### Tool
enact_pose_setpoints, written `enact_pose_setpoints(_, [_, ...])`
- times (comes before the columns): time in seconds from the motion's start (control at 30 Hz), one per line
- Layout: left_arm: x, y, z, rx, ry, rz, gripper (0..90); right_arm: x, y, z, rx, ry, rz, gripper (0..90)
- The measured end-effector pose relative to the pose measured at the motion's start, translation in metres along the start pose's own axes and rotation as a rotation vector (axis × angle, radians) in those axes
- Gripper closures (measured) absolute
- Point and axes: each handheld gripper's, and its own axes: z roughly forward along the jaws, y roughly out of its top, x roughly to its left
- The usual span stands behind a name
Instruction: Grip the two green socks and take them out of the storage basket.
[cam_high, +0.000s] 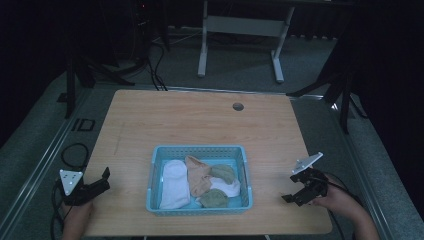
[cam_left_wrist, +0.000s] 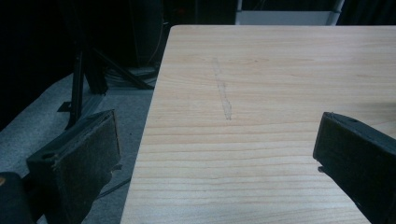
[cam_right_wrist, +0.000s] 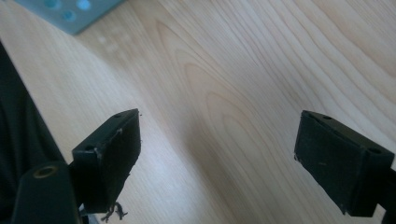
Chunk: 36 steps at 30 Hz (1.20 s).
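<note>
A light blue basket sits near the front middle of the wooden table. Inside lie a white sock, a peach sock, another white sock and two olive-green socks. My left gripper rests at the table's front left edge, open and empty. My right gripper hovers at the front right, open, with nothing between its jaws. In the left gripper view the left gripper spans bare wood. The right gripper in its own view faces bare table, with the basket's corner at top left.
A round cable hole sits near the table's far edge. Beyond it stands a white desk frame. Dark stands and cables lie on the grey floor at left and right. A faint scratch marks the wood ahead of the left gripper.
</note>
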Motion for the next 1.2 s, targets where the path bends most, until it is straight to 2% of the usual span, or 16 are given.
enact_pose_setpoints(0.13, [0.000,0.000,0.000,0.000,0.000,0.001,0.4,0.004,0.012,-0.001,-0.016,0.028,-0.024,14.2])
enact_pose_setpoints(0.33, [0.000,0.000,0.000,0.000,-0.001,0.004,0.4,0.011,0.032,-0.004,-0.015,0.030,-0.081,14.3])
enact_pose_setpoints(0.43, [0.000,0.000,0.000,0.001,-0.001,0.004,0.3,0.016,0.043,-0.006,-0.020,0.054,-0.105,14.4])
enact_pose_setpoints(0.57, [0.000,0.000,0.000,0.000,-0.002,0.003,0.4,0.021,0.056,-0.009,-0.042,0.058,-0.142,14.5])
enact_pose_setpoints(0.7, [0.000,0.000,0.000,0.000,-0.004,0.003,0.4,0.027,0.068,-0.011,-0.034,0.058,-0.172,14.6])
enact_pose_setpoints(0.93, [0.000,0.000,0.000,-0.001,-0.004,0.003,0.4,0.034,0.085,-0.012,-0.038,0.075,-0.194,16.5])
enact_pose_setpoints(1.2, [0.000,0.000,0.000,-0.001,-0.005,0.004,0.4,0.045,0.103,-0.009,-0.025,0.081,-0.240,16.5])
